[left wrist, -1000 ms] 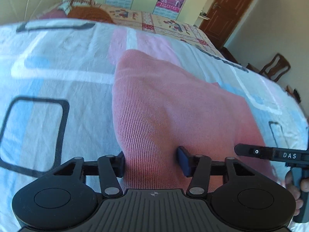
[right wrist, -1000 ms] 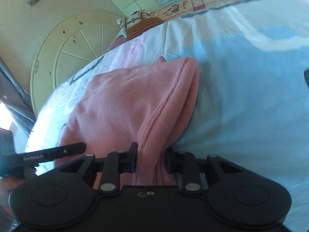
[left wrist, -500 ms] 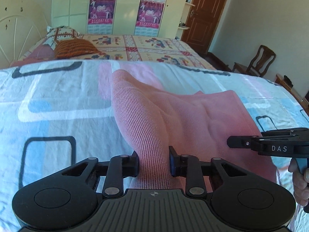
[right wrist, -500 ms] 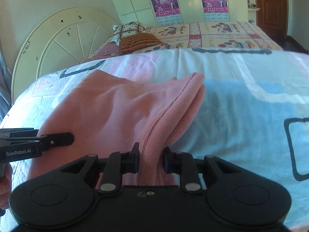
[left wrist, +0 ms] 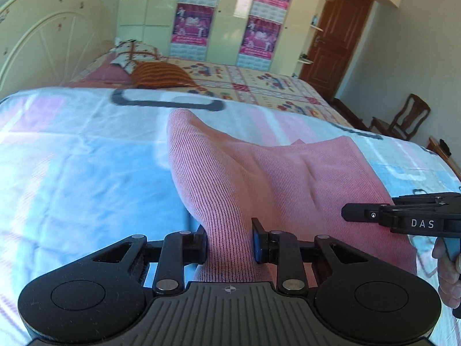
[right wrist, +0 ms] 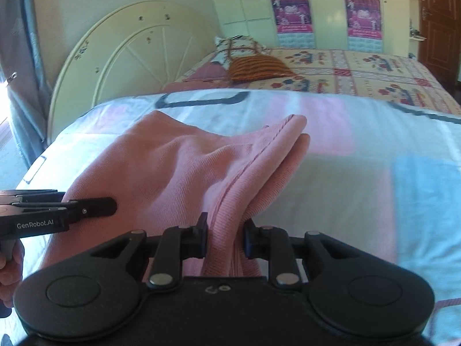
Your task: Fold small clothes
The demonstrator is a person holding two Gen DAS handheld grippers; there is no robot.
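Bedroom, sunlit: cream wardrobe doors (left wrist: 224, 17) with magenta posters (left wrist: 191, 28), brown door (left wrist: 340, 37) at the right, wooden chair (left wrist: 403, 121) by the wall. Curved cream headboard (right wrist: 129, 57) with radiating spokes, paint chipped in spots. Two beds side by side: farther bed (right wrist: 360, 69) under a yellow patchwork spread with an orange striped cushion (right wrist: 256, 69); nearer bed (left wrist: 72, 158) under a smooth sheet of pale blue, pink and white blocks with dark rounded outlines, lightly creased.

On the nearer bed, a pink knitted garment (left wrist: 259, 178), finely ribbed, soft, doubled over with a thick rolled edge and a stitched seam along the fold. Far corners resting on the sheet; near edge raised off it, though exactly how high hard to judge through the fisheye.

Left hand-held gripper (left wrist: 229, 242) clamped on the garment's near left corner, cloth bunched between the black pads. Right hand-held gripper (right wrist: 224, 238) clamped likewise on the near right corner, at the folded seam. Both matte black, set side by side, each visible edge-on in the other's view, a person's hand (left wrist: 448, 271) wrapped round the right handle.
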